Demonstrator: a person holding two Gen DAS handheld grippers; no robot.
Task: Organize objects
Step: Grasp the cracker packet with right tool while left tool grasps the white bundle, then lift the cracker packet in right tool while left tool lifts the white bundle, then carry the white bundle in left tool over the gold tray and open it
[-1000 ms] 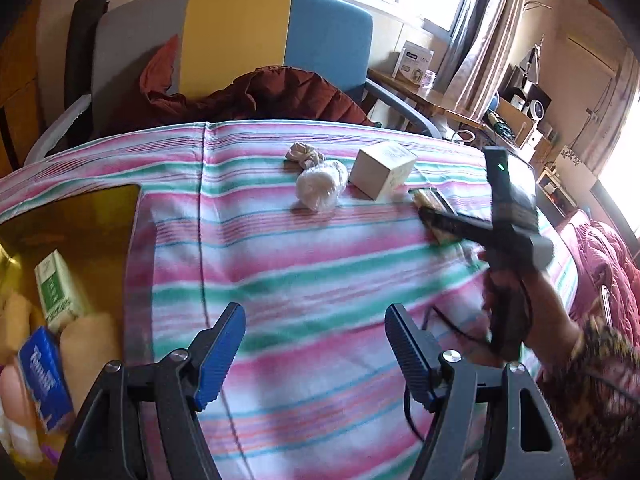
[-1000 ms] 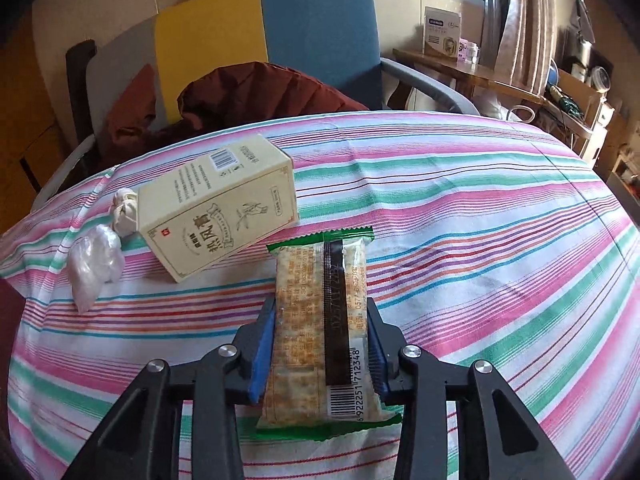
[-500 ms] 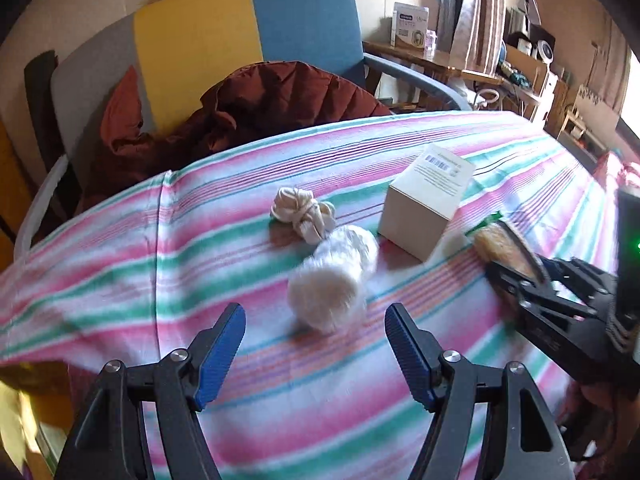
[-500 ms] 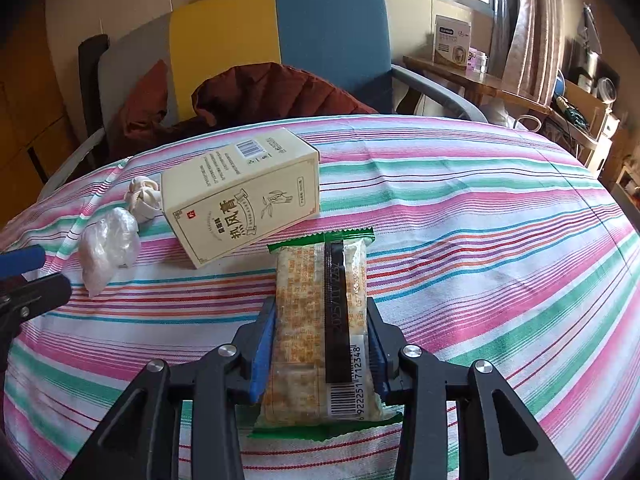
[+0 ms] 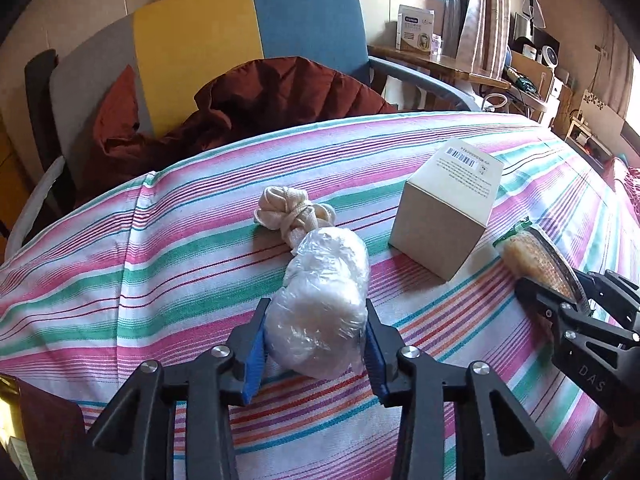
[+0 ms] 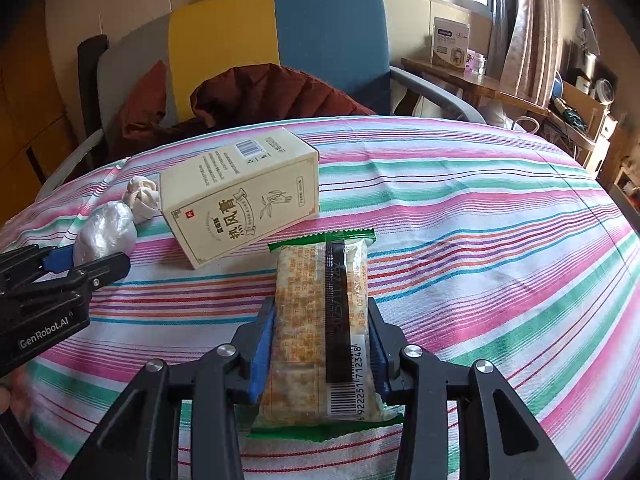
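A striped cloth covers the counter, a colourful chair behind it. The left tongs, wide apart a second ago and away from the items, are now closing around the plastic-wrapped bundle, so its pickup begins. The right tongs pinch the cracker packet, near the box.

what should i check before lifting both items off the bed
1. Left gripper around the plastic bag: ok, jaws closing, pads at its sides.
2. Right gripper clamped on the cracker pack: ok.
3. Bag free of the cloth knot: cannot tell, they touch.
4. Box clear of the pack: ok, apart.
5. Grippers clear of each other: ok.
6. Bag lifted off the sheet: not ok, it rests there.
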